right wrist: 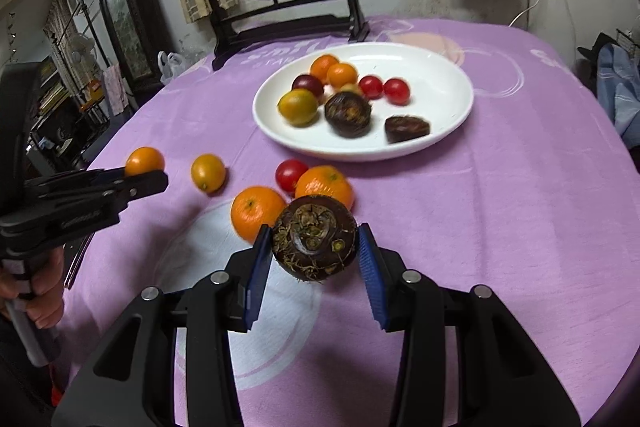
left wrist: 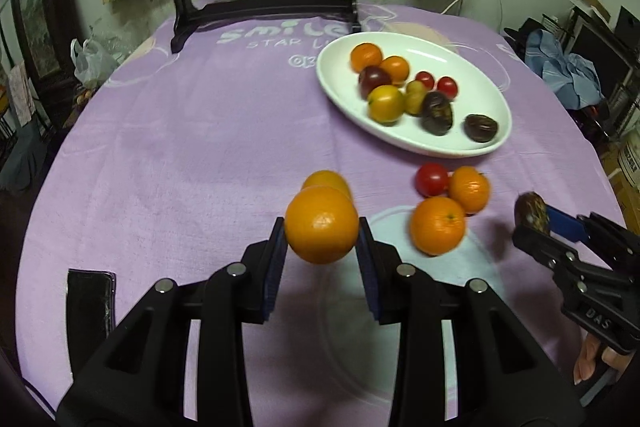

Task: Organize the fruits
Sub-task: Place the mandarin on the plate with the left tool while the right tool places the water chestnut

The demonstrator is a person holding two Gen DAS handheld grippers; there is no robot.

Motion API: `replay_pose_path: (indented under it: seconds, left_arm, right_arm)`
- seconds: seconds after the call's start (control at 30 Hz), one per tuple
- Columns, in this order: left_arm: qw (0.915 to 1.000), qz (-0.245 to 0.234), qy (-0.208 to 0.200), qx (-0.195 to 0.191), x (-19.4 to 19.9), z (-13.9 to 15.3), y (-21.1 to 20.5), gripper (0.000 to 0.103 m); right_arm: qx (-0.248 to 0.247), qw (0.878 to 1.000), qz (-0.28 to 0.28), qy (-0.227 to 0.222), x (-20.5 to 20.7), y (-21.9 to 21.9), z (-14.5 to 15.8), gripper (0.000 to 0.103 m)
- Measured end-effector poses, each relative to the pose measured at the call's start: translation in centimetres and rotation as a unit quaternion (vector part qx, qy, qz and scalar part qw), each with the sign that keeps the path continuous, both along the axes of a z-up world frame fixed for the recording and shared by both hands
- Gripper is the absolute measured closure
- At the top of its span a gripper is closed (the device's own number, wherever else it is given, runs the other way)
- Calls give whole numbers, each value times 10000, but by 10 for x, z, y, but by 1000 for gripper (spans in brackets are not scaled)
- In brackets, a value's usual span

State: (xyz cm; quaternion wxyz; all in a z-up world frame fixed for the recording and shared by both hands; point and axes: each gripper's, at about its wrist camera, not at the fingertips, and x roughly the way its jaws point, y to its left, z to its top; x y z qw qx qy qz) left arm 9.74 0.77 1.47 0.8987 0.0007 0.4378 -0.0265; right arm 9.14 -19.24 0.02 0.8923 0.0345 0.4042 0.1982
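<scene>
My left gripper [left wrist: 322, 227] is shut on a small orange [left wrist: 322, 225] and holds it above the purple cloth; it also shows in the right wrist view [right wrist: 145, 163]. My right gripper [right wrist: 314, 241] is shut on a dark brown water chestnut [right wrist: 314, 237], seen from the side in the left wrist view [left wrist: 531, 213]. A white oval plate [left wrist: 440, 147] [right wrist: 440, 75] holds several oranges, cherry tomatoes and dark chestnuts. On the cloth lie two oranges [left wrist: 437, 225] [left wrist: 469, 188], a cherry tomato [left wrist: 431, 179] and another small orange [right wrist: 208, 173].
A black phone [left wrist: 90, 303] lies at the table's left front edge. A dark wooden stand with a round painted screen [left wrist: 264, 7] stands at the back of the table. A plastic bag [left wrist: 94, 61] sits off the left edge. Clutter stands on the right.
</scene>
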Motion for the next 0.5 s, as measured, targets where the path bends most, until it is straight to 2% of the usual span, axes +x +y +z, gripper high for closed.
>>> replay_pose_path:
  seconds: [0.13,0.27,0.5]
  left_arm:
    - [9999,-125,-99,26,4,12,-12,68]
    - [9997,-177,-158,69,18,19,-26,68]
    - [9994,-267,-163,137,56,17,-51,68]
  right_arm:
    - [-21,10000,-23,-75,5,-4,11,60]
    - [-249,9994,-41,-241,18,-8,23,60]
    - [-464,9978,-178,-428,59,-18,29,60]
